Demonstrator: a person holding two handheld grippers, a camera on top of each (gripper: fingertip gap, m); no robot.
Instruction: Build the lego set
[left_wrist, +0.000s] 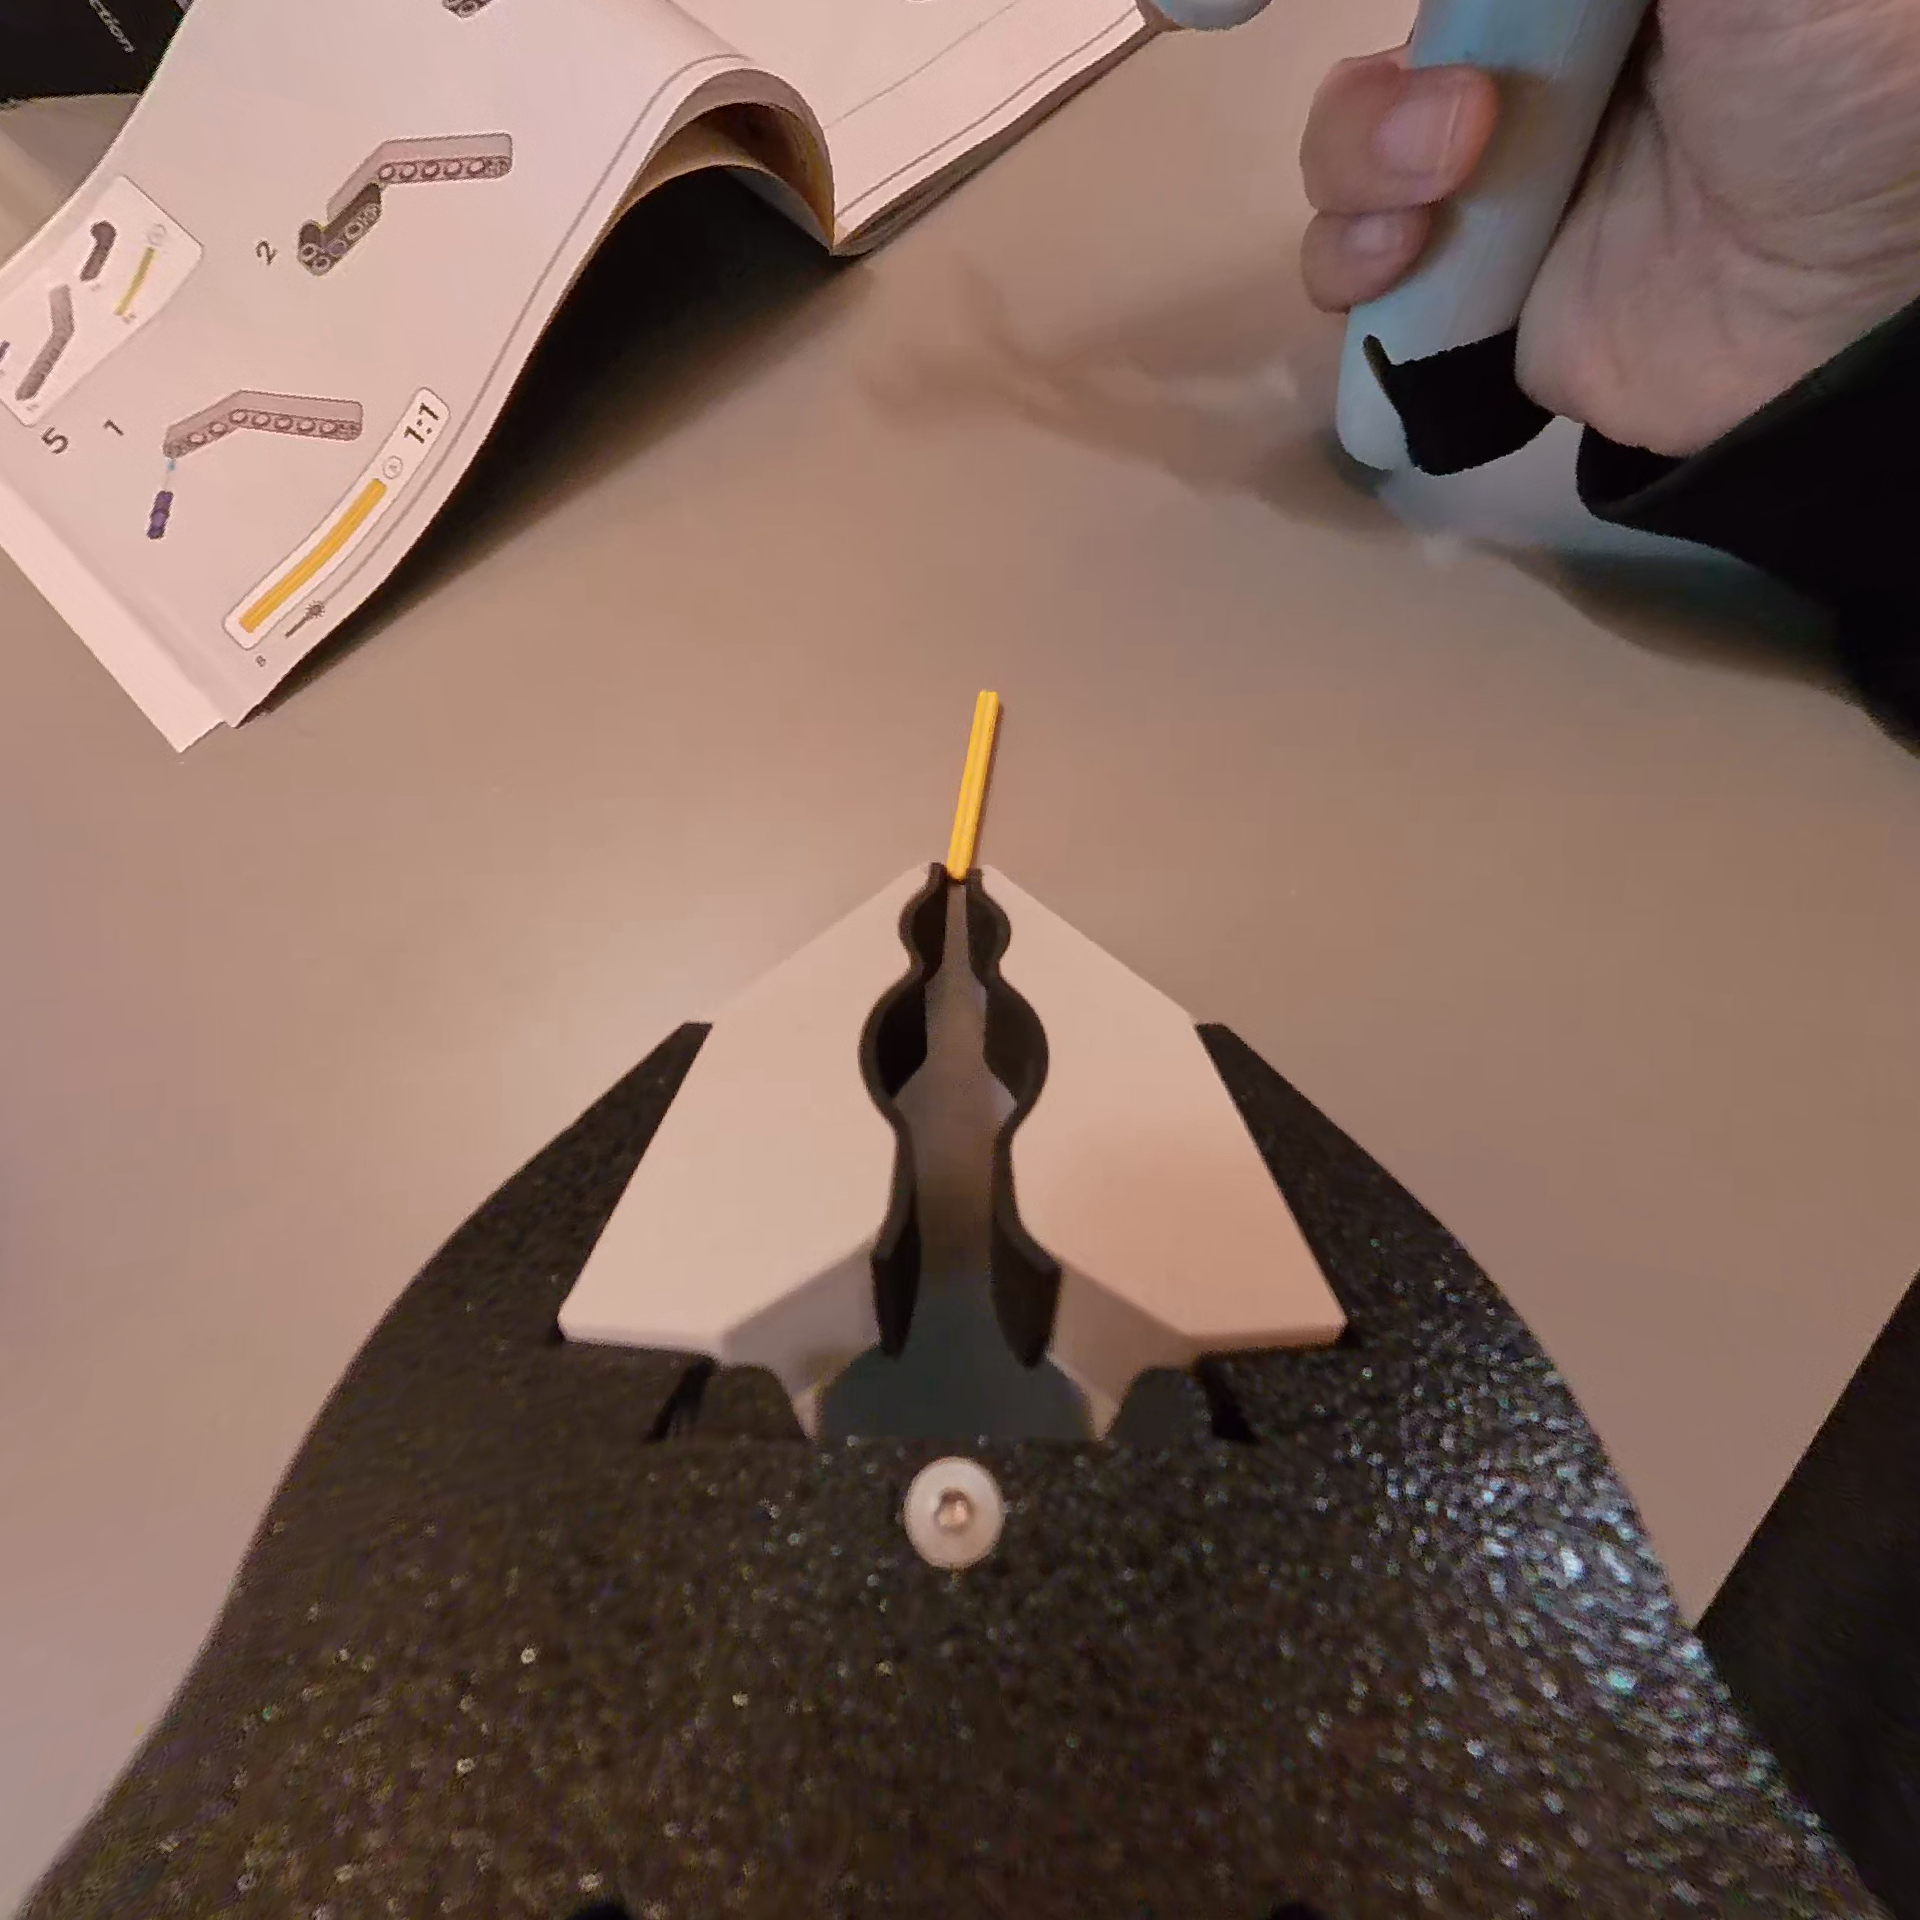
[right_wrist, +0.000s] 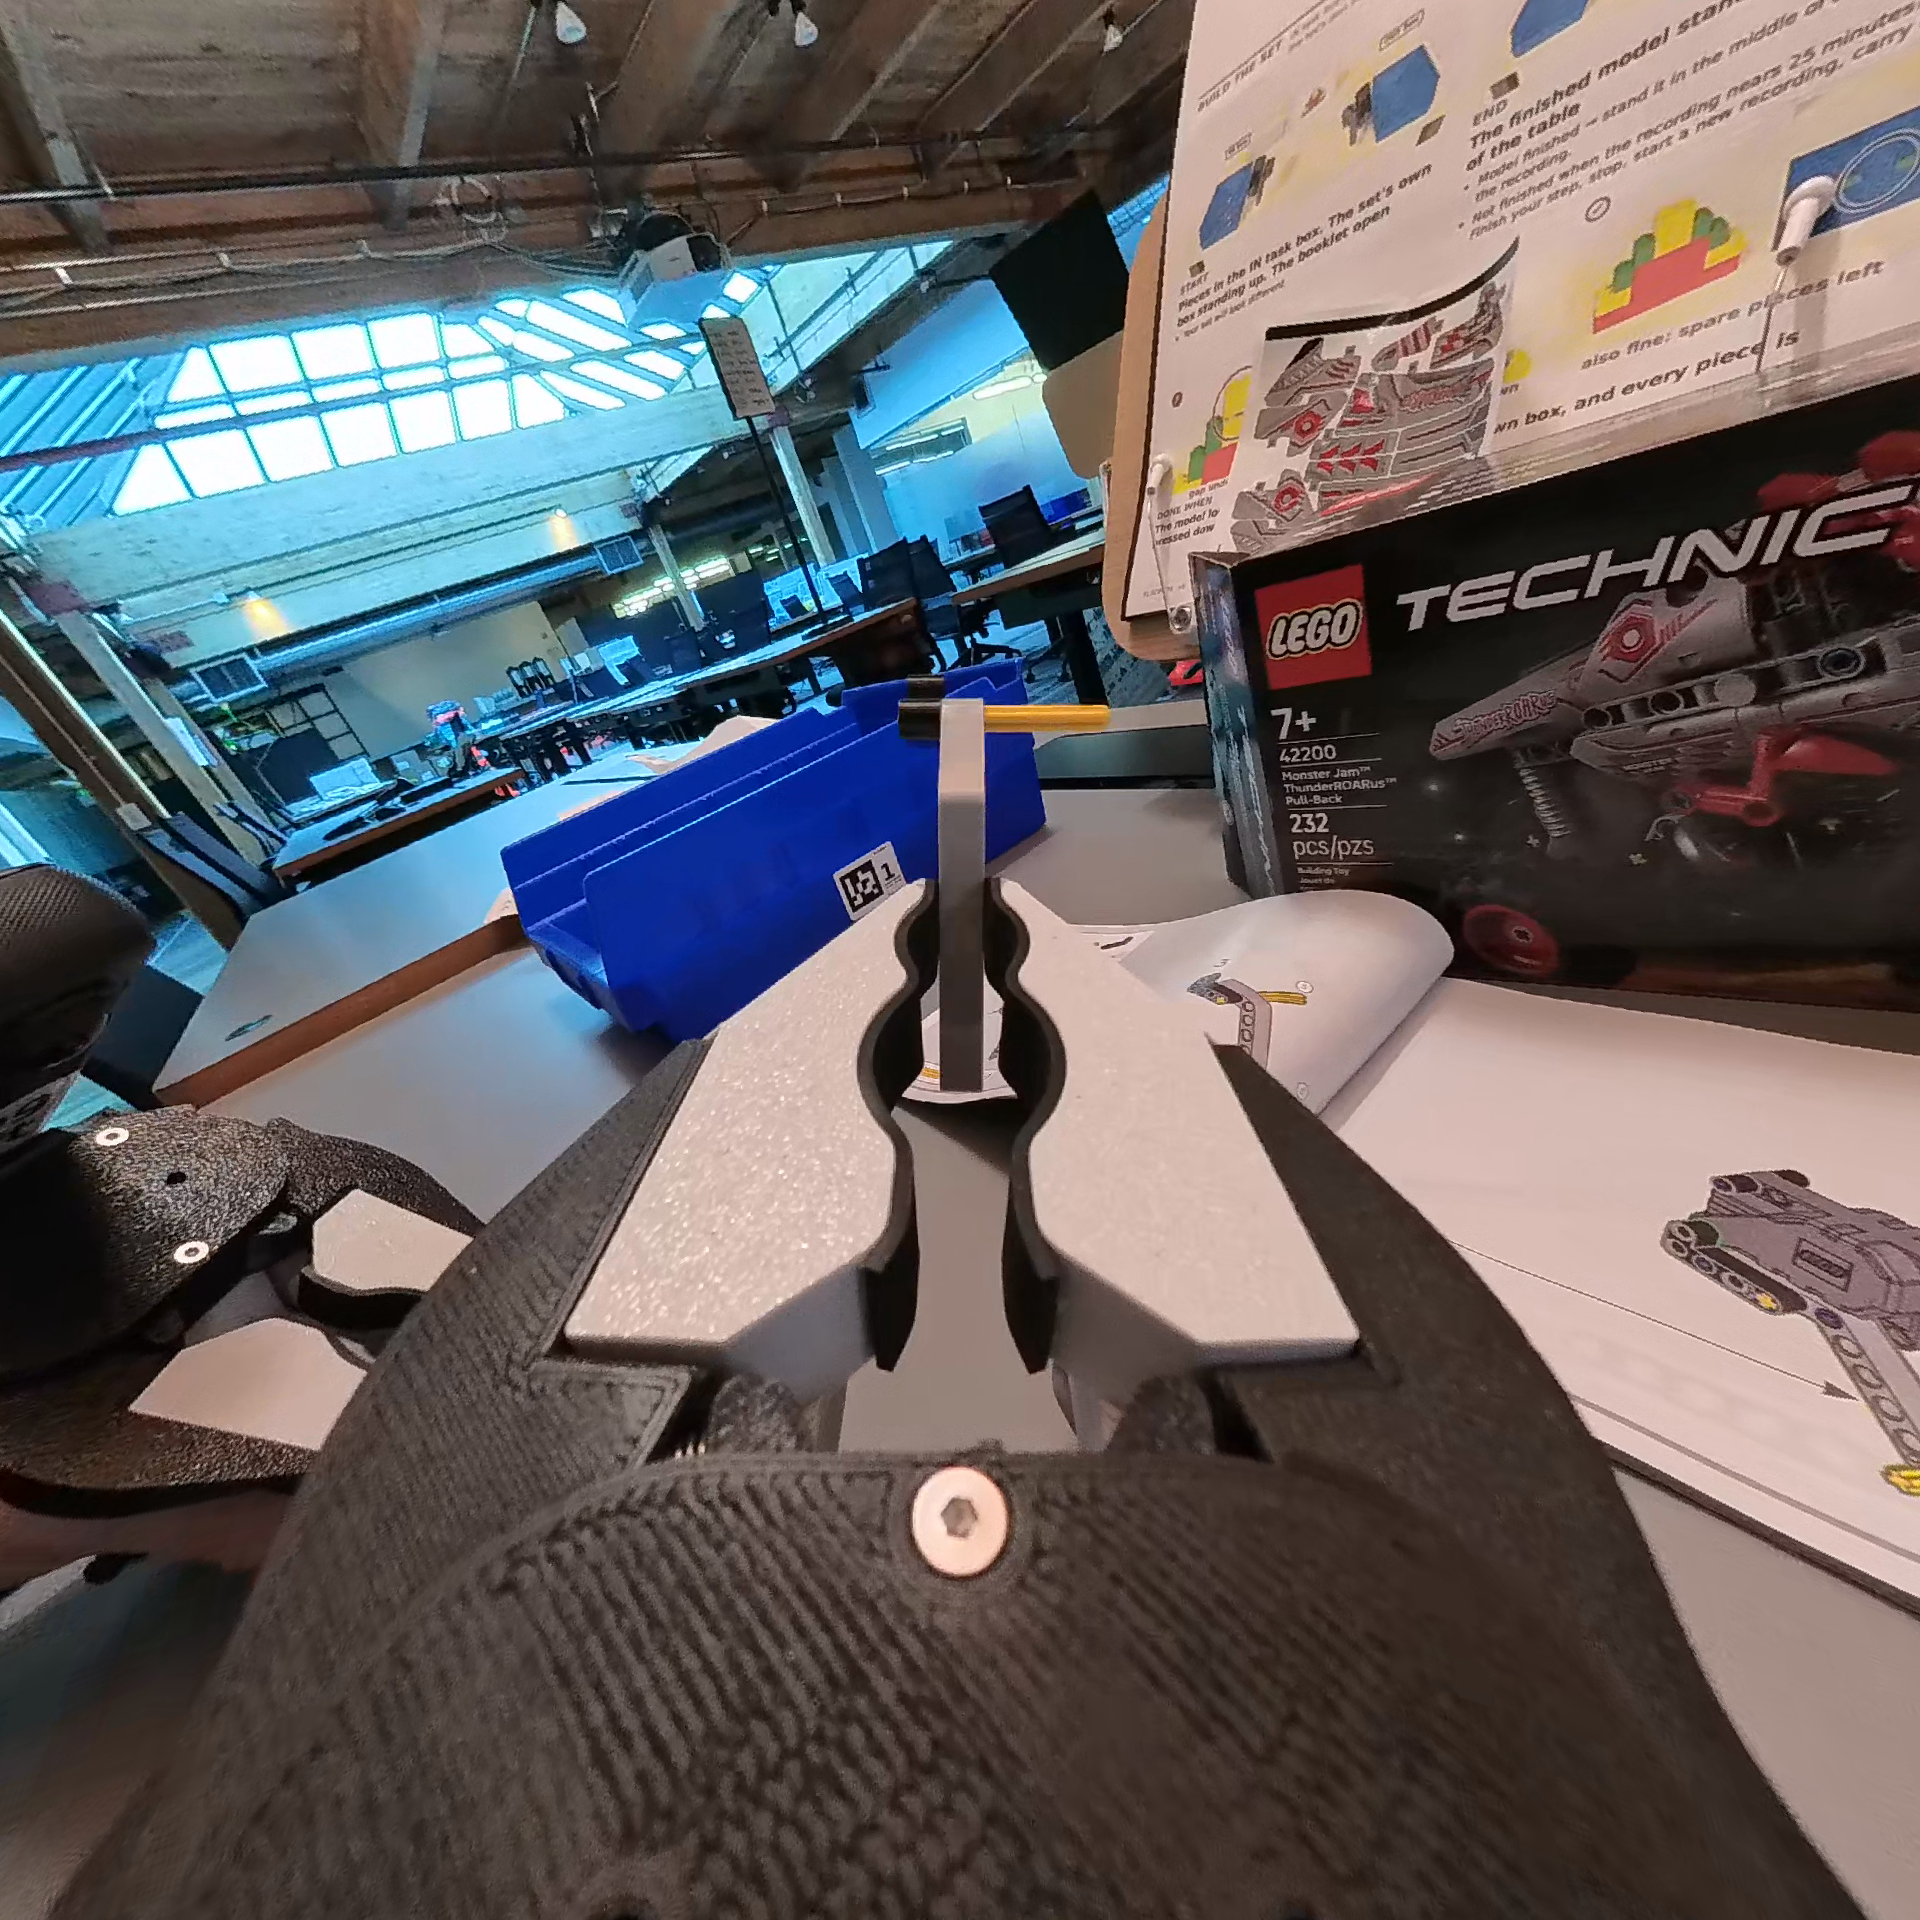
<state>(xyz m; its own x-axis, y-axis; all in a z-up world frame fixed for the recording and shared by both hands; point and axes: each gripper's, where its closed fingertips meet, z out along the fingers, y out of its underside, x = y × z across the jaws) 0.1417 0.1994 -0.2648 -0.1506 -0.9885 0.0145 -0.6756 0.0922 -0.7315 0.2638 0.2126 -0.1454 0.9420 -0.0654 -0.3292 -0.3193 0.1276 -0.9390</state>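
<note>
Grey bench (left_wrist: 644, 790) fills the left wrist view, with an open instruction booklet (left_wrist: 343, 343) at its far left and a person's hand (left_wrist: 1621, 208) wrapped round a pale blue handle at the far right. The left gripper (left_wrist: 961, 878) has its jaws clenched on one end of a thin yellow axle (left_wrist: 975, 779), which sticks straight out past the tips, its long axis running forward along the fingers and angled down toward the bench.

From the right wrist view a wide workshop with skylights lies beyond a blue bin (right_wrist: 769, 883) and the set's box (right_wrist: 1579, 769), which stands to the right on the bench. The right gripper (right_wrist: 961, 894) grips a grey beam (right_wrist: 961, 883) between nearly closed jaws; the beam stands upright out of the tips. Near its top a second yellow axle (right_wrist: 1044, 716) with a black pin or bush (right_wrist: 917, 719) on its left end lies crosswise, level, at a right angle to the beam; whether it passes through a hole cannot be told.

The coming move probably turns on lining the left gripper's axle up with a hole in the beam. The beam's holes face sideways, so the axle's long axis would need to be square to the beam's flat face. Each piece is already in hand; neither gripper shows clearly in the other's view, so their separation cannot be judged.
</note>
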